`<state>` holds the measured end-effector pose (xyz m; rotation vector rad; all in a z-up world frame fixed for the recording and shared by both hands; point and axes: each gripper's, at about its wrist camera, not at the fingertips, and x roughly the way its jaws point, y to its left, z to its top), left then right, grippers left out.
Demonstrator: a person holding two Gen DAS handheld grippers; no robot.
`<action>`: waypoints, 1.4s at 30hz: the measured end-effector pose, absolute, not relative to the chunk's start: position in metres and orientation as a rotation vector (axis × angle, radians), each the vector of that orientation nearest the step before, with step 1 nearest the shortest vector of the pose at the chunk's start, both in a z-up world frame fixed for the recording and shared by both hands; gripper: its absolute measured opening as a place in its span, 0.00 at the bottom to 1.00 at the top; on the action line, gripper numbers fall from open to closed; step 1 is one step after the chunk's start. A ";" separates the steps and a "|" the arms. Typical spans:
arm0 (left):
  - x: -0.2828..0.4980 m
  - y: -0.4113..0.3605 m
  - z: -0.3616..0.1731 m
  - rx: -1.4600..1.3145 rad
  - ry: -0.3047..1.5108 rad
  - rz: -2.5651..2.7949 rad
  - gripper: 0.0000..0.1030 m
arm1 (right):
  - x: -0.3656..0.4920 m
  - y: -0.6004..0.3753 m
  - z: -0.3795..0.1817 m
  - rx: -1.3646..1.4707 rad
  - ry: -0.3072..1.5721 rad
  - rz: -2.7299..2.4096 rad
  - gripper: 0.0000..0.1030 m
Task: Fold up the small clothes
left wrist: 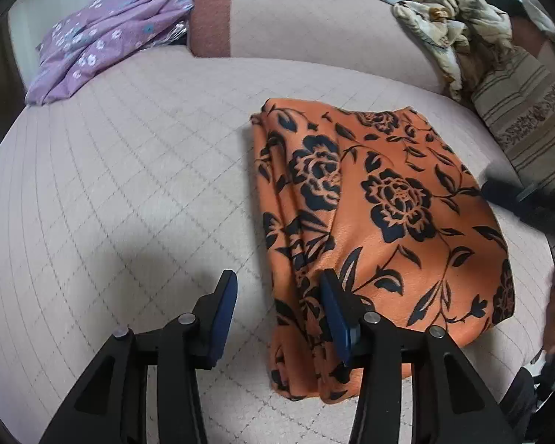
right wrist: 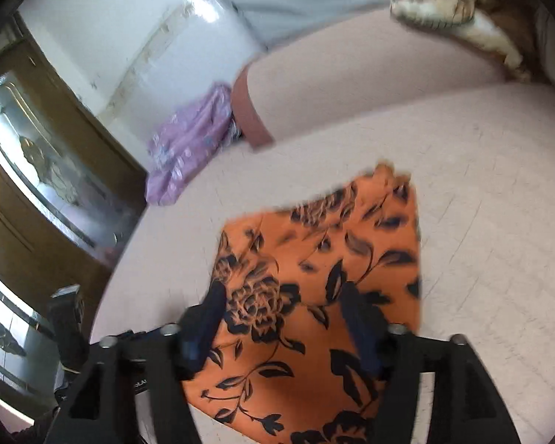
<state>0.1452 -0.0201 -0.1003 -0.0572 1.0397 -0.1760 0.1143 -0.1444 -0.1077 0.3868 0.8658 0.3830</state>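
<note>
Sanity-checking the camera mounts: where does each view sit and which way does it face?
Left wrist: on the left tongs, angled down at the quilted cushion; jaws apart, the orange floral cloth under its right finger; the other tool dark at the right edge.
Right wrist: on the right tongs, angled down over the same cloth, blurred; jaws apart above it.
Shared: the orange cloth, the purple floral garment, the bolster.

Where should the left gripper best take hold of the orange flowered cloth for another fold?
Probably the bunched near-left corner of the orange flowered cloth. The open left gripper is beside it, so come in from the cloth's left edge, where the layers lie stacked.
</note>
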 end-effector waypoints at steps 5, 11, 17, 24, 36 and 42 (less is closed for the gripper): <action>0.131 -0.015 -0.078 -0.063 0.978 -0.182 0.59 | 0.125 -0.149 -0.127 0.463 0.979 0.279 0.68; 0.133 -0.019 -0.114 -0.078 1.098 -0.164 0.66 | 0.144 -0.119 -0.132 0.419 1.003 0.289 0.91; 0.119 -0.019 -0.082 -0.016 1.032 -0.122 0.66 | 0.110 -0.088 -0.089 0.342 0.930 0.267 0.90; 0.080 -0.021 -0.045 0.014 0.897 -0.060 0.81 | 0.038 -0.078 -0.069 0.190 0.890 0.198 0.90; 0.045 -0.026 -0.016 0.043 0.805 0.014 0.86 | -0.032 -0.041 -0.075 0.014 0.870 0.105 0.91; 0.038 -0.034 -0.003 0.034 0.788 -0.004 0.86 | -0.039 -0.042 -0.065 -0.018 0.845 0.079 0.91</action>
